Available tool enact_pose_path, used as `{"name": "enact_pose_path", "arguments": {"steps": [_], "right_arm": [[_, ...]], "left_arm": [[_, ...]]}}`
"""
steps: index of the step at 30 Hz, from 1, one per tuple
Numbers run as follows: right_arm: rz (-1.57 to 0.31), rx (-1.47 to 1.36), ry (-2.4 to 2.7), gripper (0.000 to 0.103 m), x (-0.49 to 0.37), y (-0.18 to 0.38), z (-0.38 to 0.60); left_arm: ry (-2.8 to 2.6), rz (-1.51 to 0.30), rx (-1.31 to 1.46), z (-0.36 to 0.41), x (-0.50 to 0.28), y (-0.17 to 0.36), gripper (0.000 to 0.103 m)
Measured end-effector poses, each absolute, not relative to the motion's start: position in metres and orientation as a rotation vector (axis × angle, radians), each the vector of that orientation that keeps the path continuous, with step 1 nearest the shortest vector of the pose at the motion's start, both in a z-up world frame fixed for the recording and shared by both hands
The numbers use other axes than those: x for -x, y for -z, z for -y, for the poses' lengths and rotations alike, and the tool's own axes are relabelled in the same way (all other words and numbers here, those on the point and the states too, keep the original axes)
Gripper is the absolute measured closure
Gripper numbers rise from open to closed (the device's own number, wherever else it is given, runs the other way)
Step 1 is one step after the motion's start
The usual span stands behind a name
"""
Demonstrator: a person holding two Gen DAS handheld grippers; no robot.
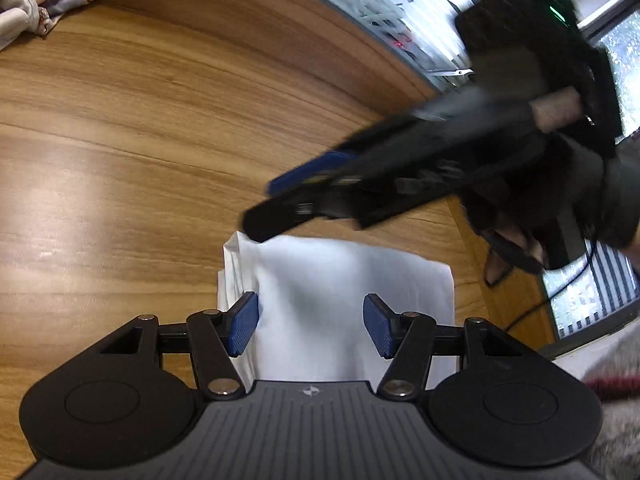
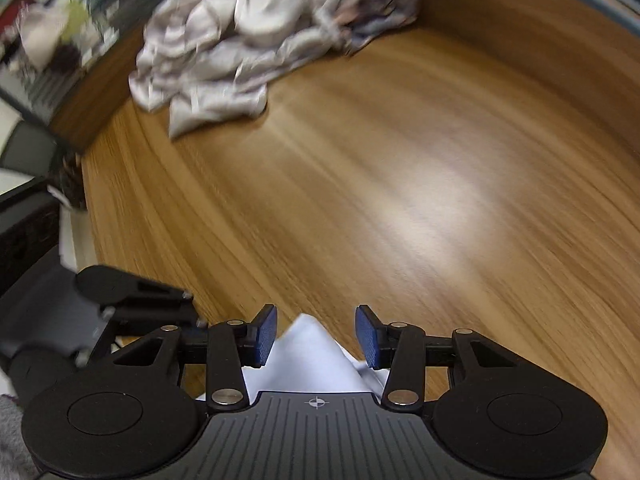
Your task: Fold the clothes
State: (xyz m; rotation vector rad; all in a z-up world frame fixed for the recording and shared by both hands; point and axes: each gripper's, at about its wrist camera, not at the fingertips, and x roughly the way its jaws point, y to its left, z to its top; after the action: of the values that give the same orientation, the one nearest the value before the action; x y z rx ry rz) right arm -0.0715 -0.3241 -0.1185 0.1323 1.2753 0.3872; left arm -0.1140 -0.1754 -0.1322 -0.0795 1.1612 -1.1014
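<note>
- Wooden table [image 1: 120, 140] carries everything, with window blinds blurred beyond its far edge.
- Unfolded clothes pile [image 2: 256, 36] sits at the far edge, well apart from both grippers.
- Folded white garment [image 1: 340, 292] lies at the near edge.
- Left gripper [image 1: 311, 328] hangs over it, jaws wide, holding nothing.
- Right gripper [image 2: 316, 336] is likewise spread and empty, blurred; a careless sweep could drag the fold undone.

Bare table [image 2: 400, 180] lies between folded cloth [image 1: 340, 300] and crumpled pile [image 2: 248, 40] (far corner).
</note>
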Motion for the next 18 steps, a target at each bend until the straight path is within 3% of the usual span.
{"name": "enact_pose_path", "arguments": {"steps": [4, 6, 11, 18], "right_arm": [[-1.348, -0.077, -0.393, 0.061, 0.062, 0.135, 0.305], [-1.368, -0.054, -0.392, 0.091, 0.061, 0.14, 0.297], [-1.366, -0.013, -0.369, 0.098, 0.062, 0.139, 0.289], [-1.139, -0.231, -0.205, 0.101, 0.072, 0.09, 0.318]], "left_arm": [[1.127, -1.164, 0.095, 0.172, 0.114, 0.138, 0.04], [1.142, -1.177, 0.093, 0.17, 0.113, 0.143, 0.04], [1.182, -1.19, 0.045, 0.171, 0.121, 0.153, 0.04], [1.211, -1.185, 0.02, 0.168, 0.125, 0.158, 0.04]]}}
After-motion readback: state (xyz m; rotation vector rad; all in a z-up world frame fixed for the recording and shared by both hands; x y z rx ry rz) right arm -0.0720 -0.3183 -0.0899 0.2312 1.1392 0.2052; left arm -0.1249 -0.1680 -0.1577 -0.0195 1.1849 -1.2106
